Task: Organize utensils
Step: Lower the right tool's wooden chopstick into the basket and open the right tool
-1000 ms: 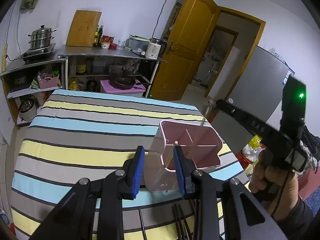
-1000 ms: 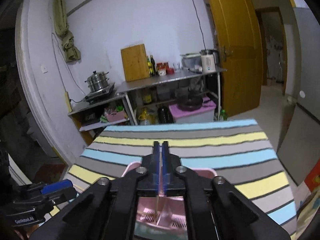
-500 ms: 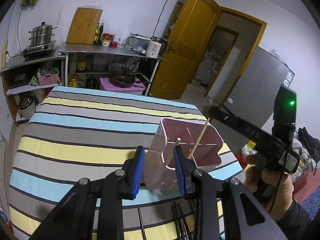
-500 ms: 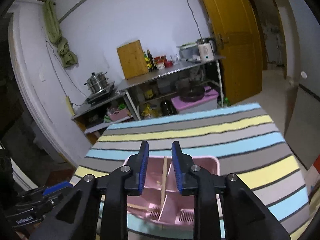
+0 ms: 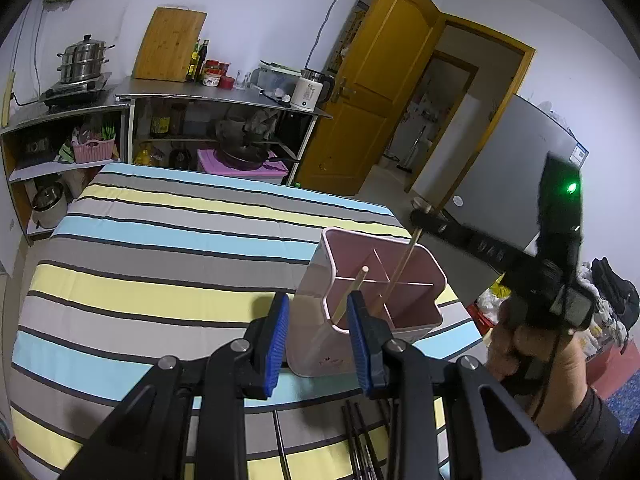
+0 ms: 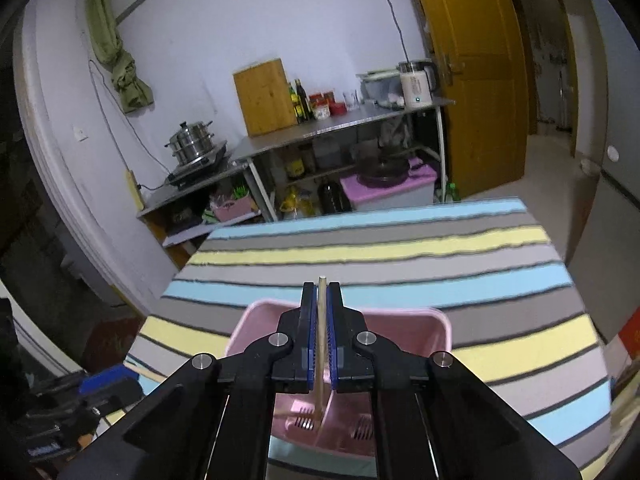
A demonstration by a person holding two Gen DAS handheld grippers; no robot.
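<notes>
Left wrist view: the left gripper (image 5: pixel 318 340) has its blue pads clamped on the near corner of the pink caddy (image 5: pixel 430 276), which stands on the striped cloth (image 5: pixel 168 264). One wooden chopstick (image 5: pixel 352 294) leans inside the caddy's near compartment. Above the caddy's far side, the right gripper (image 5: pixel 422 216) — carried by a hand (image 5: pixel 532 354) — pinches a second chopstick (image 5: pixel 402 266) whose lower end dips into the caddy. Dark chopsticks (image 5: pixel 356 436) lie on the cloth in front of the caddy.

Right wrist view: the right gripper (image 6: pixel 319 300) sits just above the caddy (image 6: pixel 440 326), pads pressed together on the chopstick (image 6: pixel 320 344) — its tip reaches the caddy's slotted floor.
</notes>
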